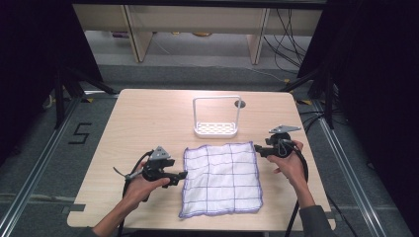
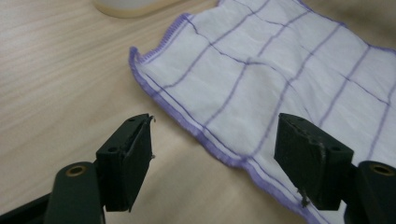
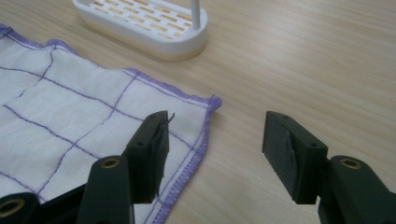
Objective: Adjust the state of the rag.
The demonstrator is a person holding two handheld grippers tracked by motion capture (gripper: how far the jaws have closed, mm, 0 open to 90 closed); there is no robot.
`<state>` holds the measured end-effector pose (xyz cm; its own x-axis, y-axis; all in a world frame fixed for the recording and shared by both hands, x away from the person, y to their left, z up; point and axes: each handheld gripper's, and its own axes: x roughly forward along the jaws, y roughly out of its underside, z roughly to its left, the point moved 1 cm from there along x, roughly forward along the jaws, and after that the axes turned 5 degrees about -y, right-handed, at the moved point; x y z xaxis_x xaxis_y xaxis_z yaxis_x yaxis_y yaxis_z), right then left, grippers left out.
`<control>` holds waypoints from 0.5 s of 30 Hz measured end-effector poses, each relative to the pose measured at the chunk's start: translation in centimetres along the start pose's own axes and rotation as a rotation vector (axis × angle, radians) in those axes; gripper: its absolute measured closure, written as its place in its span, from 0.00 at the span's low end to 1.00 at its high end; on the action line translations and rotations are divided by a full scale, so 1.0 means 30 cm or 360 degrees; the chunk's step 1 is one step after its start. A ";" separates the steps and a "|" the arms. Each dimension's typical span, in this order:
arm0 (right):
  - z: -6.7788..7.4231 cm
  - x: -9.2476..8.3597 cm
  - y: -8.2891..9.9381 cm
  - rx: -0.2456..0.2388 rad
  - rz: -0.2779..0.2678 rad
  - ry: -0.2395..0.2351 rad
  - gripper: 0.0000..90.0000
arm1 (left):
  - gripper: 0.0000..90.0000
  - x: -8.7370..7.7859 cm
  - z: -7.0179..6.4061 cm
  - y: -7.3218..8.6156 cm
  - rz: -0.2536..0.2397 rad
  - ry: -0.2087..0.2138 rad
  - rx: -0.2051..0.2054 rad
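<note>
A white cloth (image 1: pixel 221 178) with purple grid lines and a purple hem lies flat on the wooden table (image 1: pixel 143 123). My left gripper (image 1: pixel 182 176) is at the cloth's left edge, open, its jaws straddling the hem (image 2: pixel 219 151). My right gripper (image 1: pixel 257 148) is at the cloth's far right corner, open, with the corner (image 3: pixel 212 103) just ahead of the jaws. Nothing sits between either pair of fingers. A white rack (image 1: pixel 216 127) with a slotted base and a tall wire hoop stands just behind the cloth.
The rack's slotted base (image 3: pixel 140 25) lies close beyond the right gripper. A small round hole (image 1: pixel 240 104) is in the tabletop behind the rack. Bare wood runs left (image 2: pixel 56 70) and right (image 3: pixel 303 60) of the cloth.
</note>
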<state>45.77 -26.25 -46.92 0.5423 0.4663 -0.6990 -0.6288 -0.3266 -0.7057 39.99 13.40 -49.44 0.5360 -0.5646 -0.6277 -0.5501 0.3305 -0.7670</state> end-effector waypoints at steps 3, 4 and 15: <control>-0.005 0.010 -0.001 -0.0004 -0.0004 0.0014 0.45 | 0.28 0.036 0.008 -0.047 0.0007 -0.0030 0.0024; -0.005 0.010 -0.001 -0.0004 -0.0004 0.0014 0.45 | 0.28 0.036 0.008 -0.047 0.0007 -0.0030 0.0024; -0.005 0.044 -0.018 -0.0002 -0.0002 -0.0001 0.43 | 0.32 0.175 0.056 -0.144 0.0075 -0.0110 0.0049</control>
<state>46.91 -25.58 -47.48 0.5427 0.4675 -0.6978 -0.6272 -0.3270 -0.7069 46.25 10.28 -49.64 0.5533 -0.4948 -0.6700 -0.5562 0.3793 -0.7394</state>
